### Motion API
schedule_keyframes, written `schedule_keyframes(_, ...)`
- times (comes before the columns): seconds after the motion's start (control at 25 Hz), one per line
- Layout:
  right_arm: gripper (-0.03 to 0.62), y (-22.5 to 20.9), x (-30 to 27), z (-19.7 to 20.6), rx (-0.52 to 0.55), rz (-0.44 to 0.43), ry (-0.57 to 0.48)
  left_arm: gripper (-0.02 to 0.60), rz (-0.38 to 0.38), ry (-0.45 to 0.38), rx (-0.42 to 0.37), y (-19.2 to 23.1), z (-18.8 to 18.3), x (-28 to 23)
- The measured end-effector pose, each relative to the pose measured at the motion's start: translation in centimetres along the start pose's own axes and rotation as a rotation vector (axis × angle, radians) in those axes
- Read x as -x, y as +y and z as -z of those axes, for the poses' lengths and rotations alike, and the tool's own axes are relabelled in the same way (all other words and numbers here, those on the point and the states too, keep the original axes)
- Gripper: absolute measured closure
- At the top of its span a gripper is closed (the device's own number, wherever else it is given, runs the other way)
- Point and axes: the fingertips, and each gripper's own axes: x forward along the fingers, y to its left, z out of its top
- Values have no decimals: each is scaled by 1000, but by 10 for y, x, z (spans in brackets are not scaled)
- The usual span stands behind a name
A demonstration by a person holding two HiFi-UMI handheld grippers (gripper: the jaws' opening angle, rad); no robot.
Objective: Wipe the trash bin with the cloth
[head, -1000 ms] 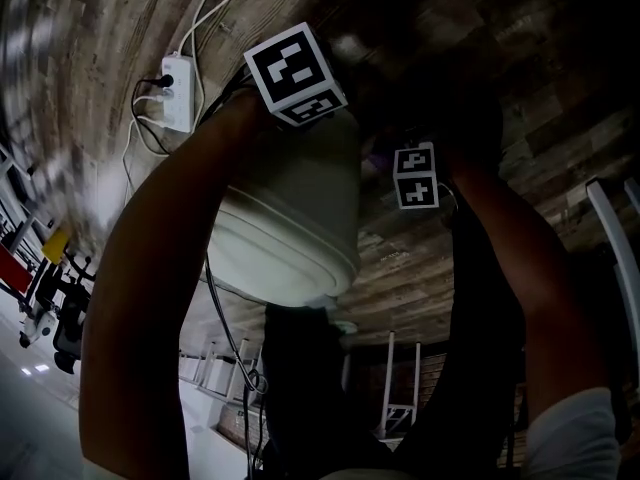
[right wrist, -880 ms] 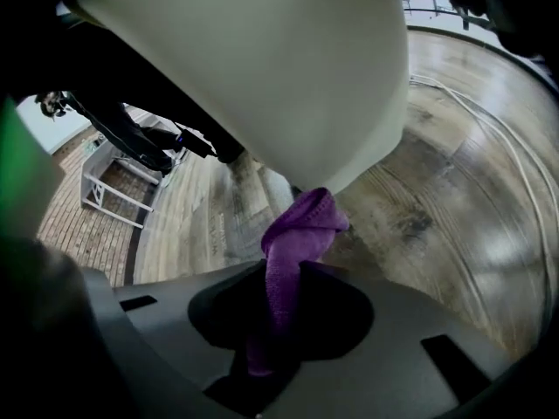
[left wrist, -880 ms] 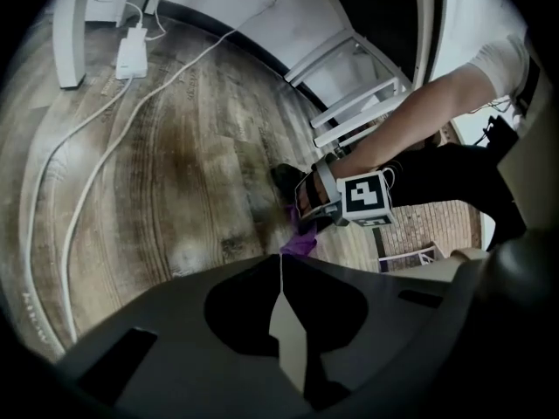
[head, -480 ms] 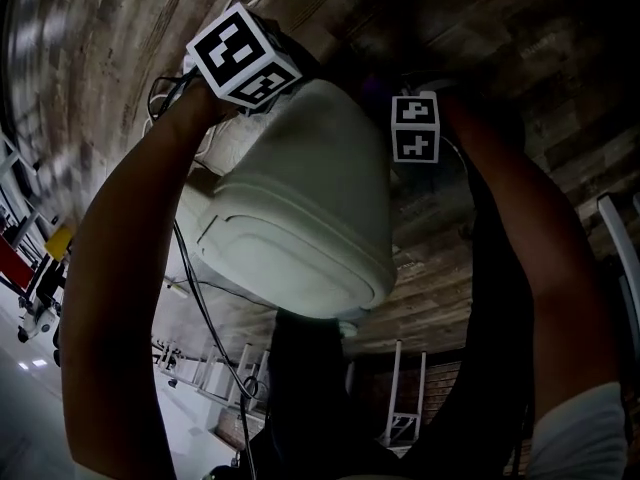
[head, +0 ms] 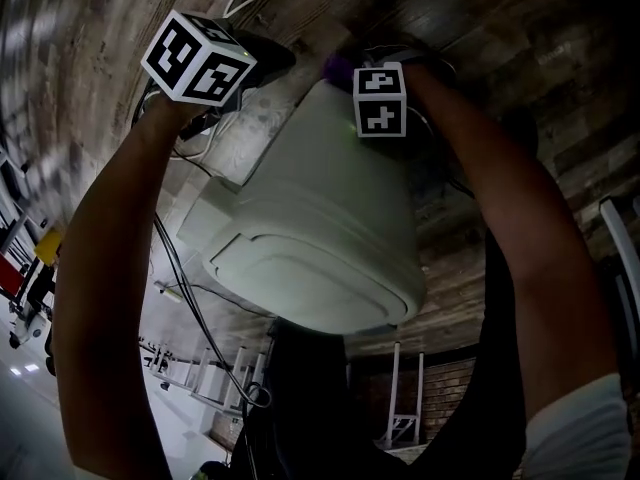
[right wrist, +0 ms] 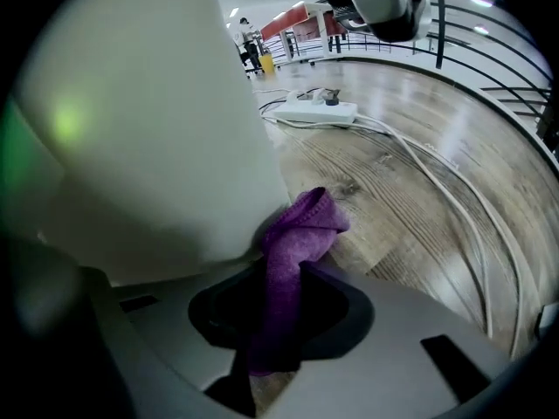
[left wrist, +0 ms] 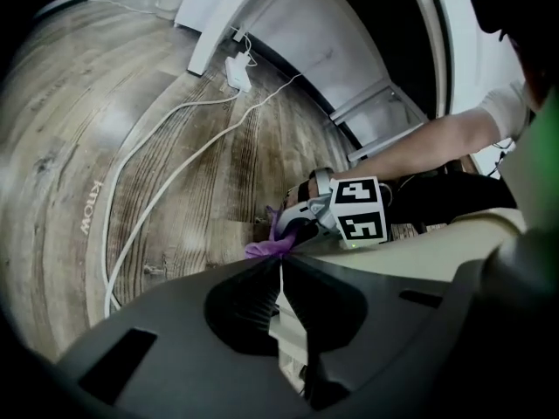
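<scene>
The left arm (head: 105,278) and right arm (head: 515,228) reach forward, left gripper (left wrist: 279,267) pinched on a thin edge of the trash bin (head: 320,218), right gripper (right wrist: 281,279) clamping the purple cloth (right wrist: 295,238).

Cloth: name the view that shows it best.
Right gripper view: the cloth sits large and close, pinched in the right tongs beside the bin. Left gripper view shows a small tuft; head view, just a sliver.

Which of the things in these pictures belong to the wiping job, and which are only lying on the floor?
In use: bin, held by the left gripper; purple cloth, in the right gripper.
Lying about: power strip; white cables.
</scene>
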Motion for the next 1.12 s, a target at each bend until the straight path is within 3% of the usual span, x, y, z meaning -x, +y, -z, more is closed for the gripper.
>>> schedule_keyframes(0.36, 493, 41, -9, 24, 36, -68, 44, 572, 58, 10, -18, -16, 9, -16)
schedule_keyframes(1.12, 493, 137, -6, 72, 16, -176, 54, 572, 183, 147, -221, -62, -29, -61)
